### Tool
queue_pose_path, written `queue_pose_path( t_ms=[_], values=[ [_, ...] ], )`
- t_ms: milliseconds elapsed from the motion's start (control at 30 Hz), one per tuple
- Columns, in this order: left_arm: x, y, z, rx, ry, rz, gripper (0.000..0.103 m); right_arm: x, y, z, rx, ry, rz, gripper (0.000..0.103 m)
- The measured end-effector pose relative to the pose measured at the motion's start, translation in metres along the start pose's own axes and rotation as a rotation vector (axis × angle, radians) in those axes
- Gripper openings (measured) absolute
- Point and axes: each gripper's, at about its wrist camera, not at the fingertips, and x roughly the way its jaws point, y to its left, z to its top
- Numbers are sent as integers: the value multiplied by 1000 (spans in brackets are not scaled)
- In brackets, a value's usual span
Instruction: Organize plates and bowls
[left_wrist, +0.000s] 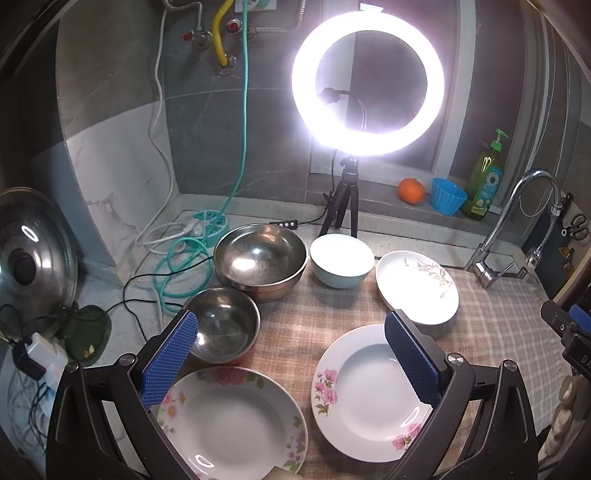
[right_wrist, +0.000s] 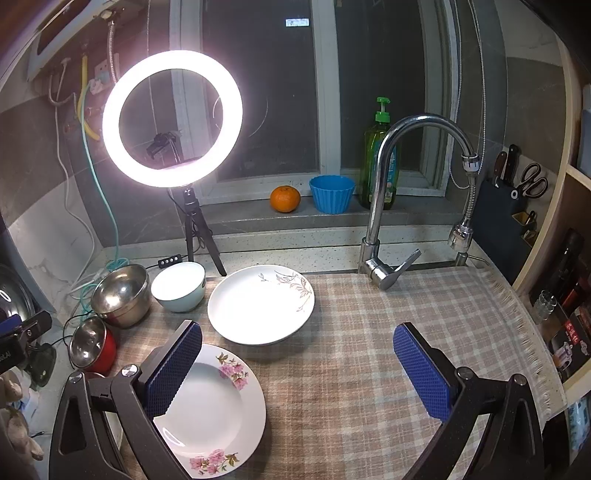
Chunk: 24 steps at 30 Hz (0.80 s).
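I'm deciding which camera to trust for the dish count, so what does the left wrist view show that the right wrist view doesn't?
Only the left wrist view shows a second pink-flowered plate at the near left, the pot lid and the teal power strip.

Only the right wrist view shows the knife block with scissors and most of the bare checked cloth.

Both show the ring light, orange, blue cup, soap bottle, faucet, two steel bowls, the white bowl, the leaf-pattern plate and one pink-flowered plate.

Pink blossoms and silver steel before us

We see pink-flowered white plates (left_wrist: 236, 417), a pale-blue bowl (left_wrist: 341, 260), a beige checked cloth (right_wrist: 369, 350), and an orange tangerine (right_wrist: 284, 198).
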Motion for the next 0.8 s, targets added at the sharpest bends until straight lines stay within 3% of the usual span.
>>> queue_pose_path(
  t_ms=[800],
  values=[
    [-1, -1, 0, 0, -1, -3, 101, 2, 2, -1, -4, -2, -21, 103]
  ],
)
